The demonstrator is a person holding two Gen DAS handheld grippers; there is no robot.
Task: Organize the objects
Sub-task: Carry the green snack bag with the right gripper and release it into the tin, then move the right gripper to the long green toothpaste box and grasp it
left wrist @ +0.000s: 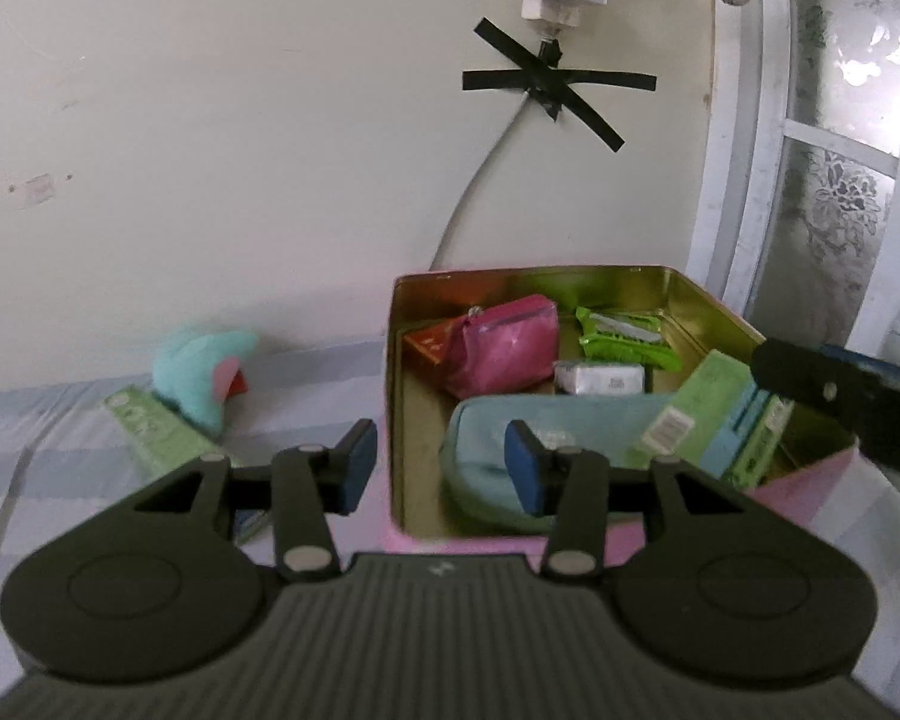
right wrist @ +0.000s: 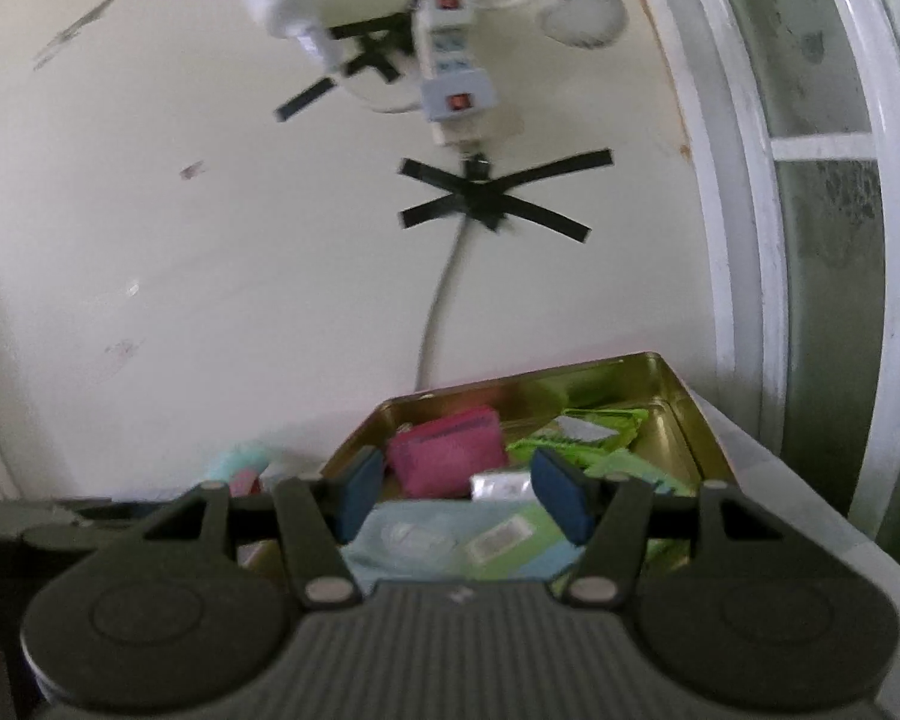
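Left gripper (left wrist: pixel 441 465) and right gripper (right wrist: pixel 459 495) hovering by the open tin (left wrist: pixel 714 306) on the bed, jaws parted, gripping nothing. Teal pouch (left wrist: pixel 486 429) lying inside tin.

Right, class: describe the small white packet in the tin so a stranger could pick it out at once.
Find the gold-lined tin on the striped bedding, below the black tape cross on the wall. Near its middle, between the pink pouch and the bright green wrapper, just behind the pale blue case, lies the white packet. It is the only white thing inside.
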